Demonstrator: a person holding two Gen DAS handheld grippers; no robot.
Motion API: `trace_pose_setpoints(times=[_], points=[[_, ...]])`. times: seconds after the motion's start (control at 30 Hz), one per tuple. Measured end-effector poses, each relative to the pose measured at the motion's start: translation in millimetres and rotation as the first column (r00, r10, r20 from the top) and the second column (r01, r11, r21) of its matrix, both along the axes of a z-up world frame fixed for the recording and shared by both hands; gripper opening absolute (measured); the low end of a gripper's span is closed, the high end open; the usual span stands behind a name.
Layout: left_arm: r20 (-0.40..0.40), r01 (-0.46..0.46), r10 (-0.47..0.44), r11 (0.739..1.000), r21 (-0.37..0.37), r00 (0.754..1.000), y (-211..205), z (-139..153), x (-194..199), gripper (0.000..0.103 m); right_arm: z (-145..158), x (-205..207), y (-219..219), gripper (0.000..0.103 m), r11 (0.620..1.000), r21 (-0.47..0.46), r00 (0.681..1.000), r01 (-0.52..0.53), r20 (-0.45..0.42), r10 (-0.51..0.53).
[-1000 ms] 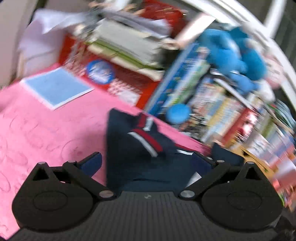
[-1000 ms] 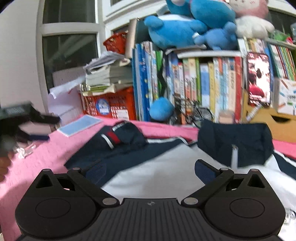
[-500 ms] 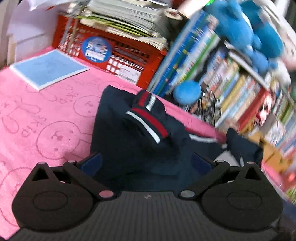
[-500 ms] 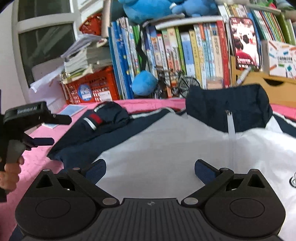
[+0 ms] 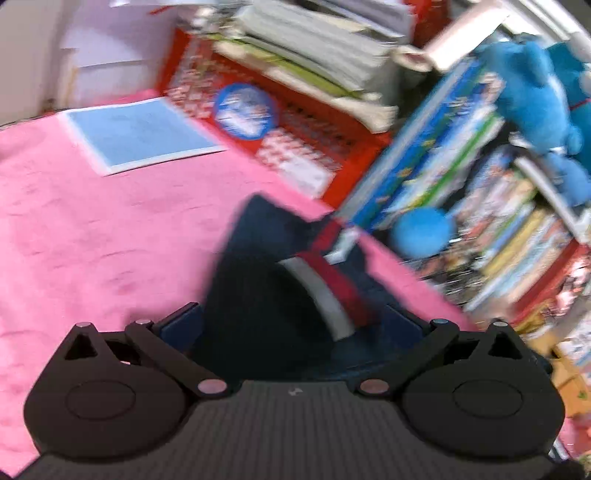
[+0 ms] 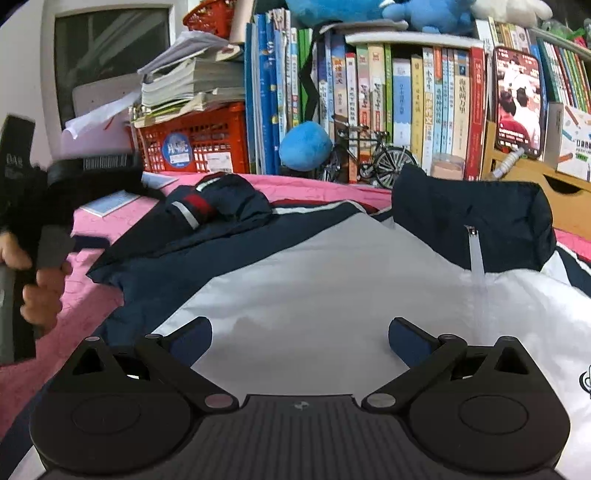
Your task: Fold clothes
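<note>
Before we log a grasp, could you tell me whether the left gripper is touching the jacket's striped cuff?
Cannot tell. The left wrist view shows the open left gripper around the blurred striped cuff; the right wrist view seems to show it short of the cuff.

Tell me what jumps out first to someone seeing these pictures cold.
A navy and white jacket lies spread over a pink cover, its zipped collar standing at the back and one sleeve with a red and white cuff bunched toward the left. Behind it runs a crowded row of books with blue plush toys on top, beside a red crate under stacked papers. Both tools, left and right, hang open over the jacket.
</note>
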State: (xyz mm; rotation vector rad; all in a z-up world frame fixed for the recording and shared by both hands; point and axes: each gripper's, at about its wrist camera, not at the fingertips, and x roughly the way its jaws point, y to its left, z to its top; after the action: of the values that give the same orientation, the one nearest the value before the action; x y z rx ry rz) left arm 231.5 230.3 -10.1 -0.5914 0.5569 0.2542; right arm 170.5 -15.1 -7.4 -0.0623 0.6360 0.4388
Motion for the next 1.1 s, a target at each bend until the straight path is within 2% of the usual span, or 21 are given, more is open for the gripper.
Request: trace_pose_setpoints(times=[0.07,0.17,0.2,0.23,0.33,0.4,0.53,0.57,0.63,0.67,0.7,0.77,0.8,0.83,0.9,0.93,0.97,1.0,1.03,1.1], points=[[-0.054,0.009,-0.007,0.999,0.047,0.999,-11.8,-1.1,27.1,0.103,-0.9,0.5,0.1,0.103,1.0,-0.005,1.0,0.001,-0.005,-0.001],[-0.159,-0.022,0.049,0.986,0.167,0.986,-30.1,-11.1,61.6,0.103,-2.5,1.6,0.7,0.103,1.0,-0.015,1.0,0.007,-0.013,-0.007],[-0.184,-0.023,0.061,0.979,0.204,0.981,-35.7,-13.3,70.0,0.098,-3.3,2.6,1.2,0.103,1.0,-0.021,1.0,0.011,-0.019,-0.012],[-0.188,-0.004,0.048,0.973,0.231,0.981,-40.1,-12.6,71.0,0.077,-4.2,3.6,1.7,0.103,1.0,-0.025,1.0,0.015,-0.025,-0.015],[-0.189,0.057,-0.009,0.967,0.248,0.982,-43.2,-3.0,64.7,0.034,-6.2,6.1,2.6,0.103,0.999,-0.036,0.999,0.023,-0.042,-0.024],[-0.175,0.044,0.007,0.957,0.286,0.985,-29.1,13.9,55.0,0.009,-6.7,6.4,2.1,0.103,0.999,-0.035,0.999,0.023,-0.044,-0.024],[-0.117,-0.027,0.077,0.926,0.376,0.99,13.4,56.3,32.8,0.007,-7.2,6.4,3.2,0.103,0.999,-0.047,0.999,0.025,-0.044,-0.027],[-0.099,-0.052,0.101,0.91,0.411,0.99,24.5,68.3,27.2,0.007,-7.2,6.4,3.3,0.103,0.999,-0.048,0.999,0.025,-0.044,-0.027],[-0.048,-0.139,0.194,0.833,0.535,0.98,46.7,94.0,19.2,0.007,-7.2,6.5,3.3,0.103,0.999,-0.048,0.999,0.025,-0.045,-0.027],[-0.02,-0.183,0.241,0.786,0.591,0.97,57.2,105.4,16.2,0.007,-7.1,6.6,3.5,0.103,0.998,-0.049,0.999,0.025,-0.045,-0.027],[0.0,-0.22,0.282,0.747,0.627,0.959,68.0,114.5,13.6,0.008,-7.1,6.7,3.7,0.103,0.998,-0.05,0.999,0.025,-0.046,-0.027],[-0.018,-0.262,0.347,0.739,0.621,0.938,90.9,122.1,10.7,0.009,-7.1,6.8,4.0,0.103,0.998,-0.054,0.999,0.024,-0.046,-0.026],[-0.031,-0.271,0.361,0.749,0.605,0.932,100.9,124.2,8.5,0.012,-7.1,6.8,4.2,0.103,0.998,-0.055,0.999,0.024,-0.046,-0.026],[-0.05,-0.245,0.324,0.8,0.548,0.945,106.6,120.8,4.2,0.021,-7.0,6.6,4.3,0.103,0.998,-0.057,0.999,0.024,-0.046,-0.027],[-0.077,-0.142,0.188,0.906,0.399,0.979,108.3,103.1,-4.4,0.034,-7.0,6.5,4.6,0.103,0.998,-0.059,0.999,0.024,-0.046,-0.027],[-0.094,-0.085,0.123,0.938,0.335,0.988,103.8,91.8,-6.6,0.043,-6.9,6.6,4.6,0.103,0.998,-0.059,0.999,0.025,-0.046,-0.027],[-0.104,-0.036,0.066,0.961,0.273,0.992,97.9,80.4,-8.4,0.05,-6.8,6.7,4.6,0.103,0.998,-0.059,0.999,0.025,-0.046,-0.028],[-0.103,-0.007,0.031,0.975,0.22,0.994,88.2,69.0,-9.5,0.064,-6.8,6.8,4.6,0.103,0.998,-0.059,0.999,0.025,-0.046,-0.028],[-0.101,0.022,-0.005,0.986,0.167,0.995,78.6,57.6,-10.6,0.071,-6.7,6.8,4.7,0.103,0.998,-0.061,0.999,0.025,-0.046,-0.028],[-0.091,0.081,-0.076,0.995,0.059,0.993,59.3,34.7,-12.9,0.071,-6.7,6.7,5.2,0.103,0.998,-0.065,0.999,0.026,-0.046,-0.029]])
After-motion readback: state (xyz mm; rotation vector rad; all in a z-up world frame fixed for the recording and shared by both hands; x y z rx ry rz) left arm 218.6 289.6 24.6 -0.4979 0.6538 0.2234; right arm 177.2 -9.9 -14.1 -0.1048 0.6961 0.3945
